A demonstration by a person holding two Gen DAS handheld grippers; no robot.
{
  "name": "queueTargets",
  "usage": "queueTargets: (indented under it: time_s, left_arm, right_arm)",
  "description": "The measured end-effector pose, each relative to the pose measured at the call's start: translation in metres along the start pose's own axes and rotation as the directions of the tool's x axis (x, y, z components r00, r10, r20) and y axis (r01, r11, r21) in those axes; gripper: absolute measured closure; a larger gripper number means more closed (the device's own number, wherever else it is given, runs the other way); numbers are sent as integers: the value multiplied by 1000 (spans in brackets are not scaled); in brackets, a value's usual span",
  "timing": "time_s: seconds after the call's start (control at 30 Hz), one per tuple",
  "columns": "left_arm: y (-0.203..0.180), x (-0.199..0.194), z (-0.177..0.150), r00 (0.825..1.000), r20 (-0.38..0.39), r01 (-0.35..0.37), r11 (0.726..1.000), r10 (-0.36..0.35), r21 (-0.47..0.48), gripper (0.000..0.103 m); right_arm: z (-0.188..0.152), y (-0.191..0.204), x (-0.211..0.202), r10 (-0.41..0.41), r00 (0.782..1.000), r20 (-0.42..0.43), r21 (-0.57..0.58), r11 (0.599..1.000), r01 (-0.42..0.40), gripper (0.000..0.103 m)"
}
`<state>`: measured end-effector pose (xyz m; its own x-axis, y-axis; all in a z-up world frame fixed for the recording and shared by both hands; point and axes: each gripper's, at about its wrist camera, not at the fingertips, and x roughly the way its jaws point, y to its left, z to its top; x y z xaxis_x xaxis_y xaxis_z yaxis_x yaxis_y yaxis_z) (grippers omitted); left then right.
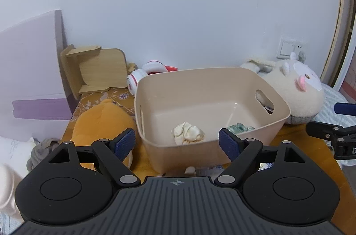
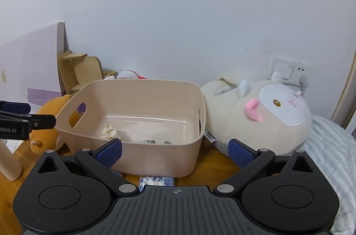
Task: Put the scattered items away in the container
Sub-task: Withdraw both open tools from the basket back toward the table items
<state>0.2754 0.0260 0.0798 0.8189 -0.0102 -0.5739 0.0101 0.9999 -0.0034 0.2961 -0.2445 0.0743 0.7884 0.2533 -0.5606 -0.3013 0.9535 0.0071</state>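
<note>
My left gripper (image 1: 176, 141) and right gripper (image 2: 175, 152) both gaped wide and empty just short of the bin's (image 1: 175, 147) near rim, crumpled paper (image 1: 188, 133) inside, a patterned packet (image 2: 156, 181) visible only under my right.

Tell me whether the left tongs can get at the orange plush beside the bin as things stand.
Probably yes. The left tongs are open and empty, and the orange plush lies exposed just left of the beige bin, nothing covering it.
</note>
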Motion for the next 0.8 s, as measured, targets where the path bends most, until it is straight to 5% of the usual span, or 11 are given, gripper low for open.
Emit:
queueTargets:
  time_s: [0.4,0.8]
  left_arm:
    - [-11,-35,-58,997,74,-34,989,23,144,19]
    - [1,-10,-90,1000,-16,4,978,-1,210,19]
  right_arm:
    - [-64,15,-40,-67,997,33,17,998,67,0]
    - [-130,8,-11,-104,976,-191,275,949,155,0]
